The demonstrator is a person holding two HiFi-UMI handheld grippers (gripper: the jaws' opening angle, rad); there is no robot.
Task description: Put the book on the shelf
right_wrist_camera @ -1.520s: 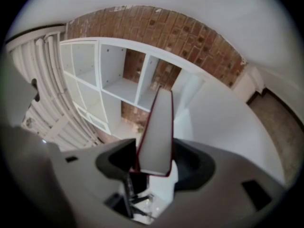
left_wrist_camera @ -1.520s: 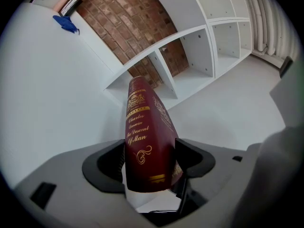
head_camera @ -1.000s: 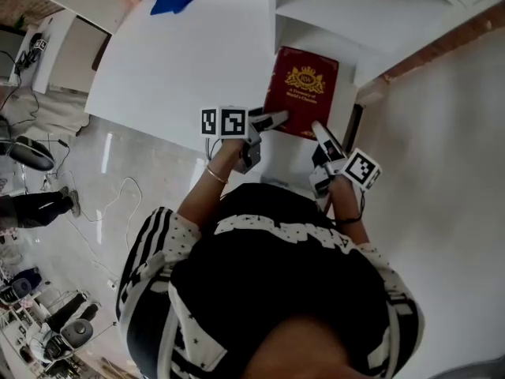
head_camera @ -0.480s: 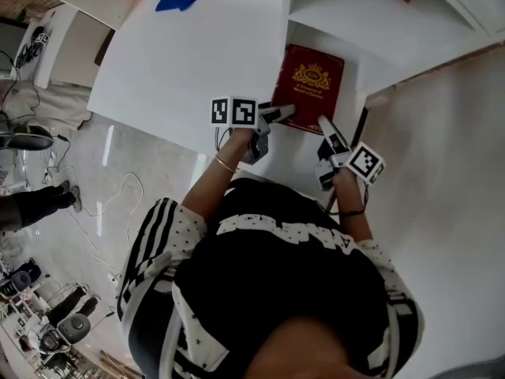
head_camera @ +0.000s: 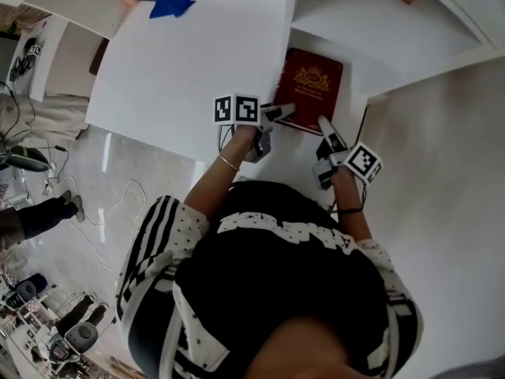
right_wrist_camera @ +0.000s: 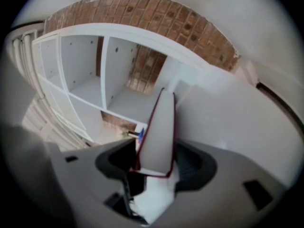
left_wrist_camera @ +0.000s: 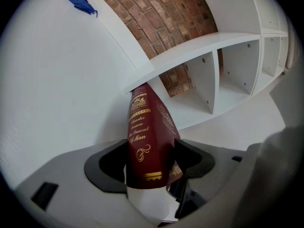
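White shelf (head_camera: 355, 22) stands beside the white table (head_camera: 189, 61). Red book (head_camera: 313, 88) is held cover up, its far end just under a shelf board. Left gripper (head_camera: 282, 113) is clamped on the spine edge, right gripper (head_camera: 325, 126) on the page edge.

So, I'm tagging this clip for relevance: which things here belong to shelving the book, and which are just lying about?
In the job: red book, clamped in both sets of jaws; left gripper; right gripper; white shelf.
Lying about: blue item on the white table.
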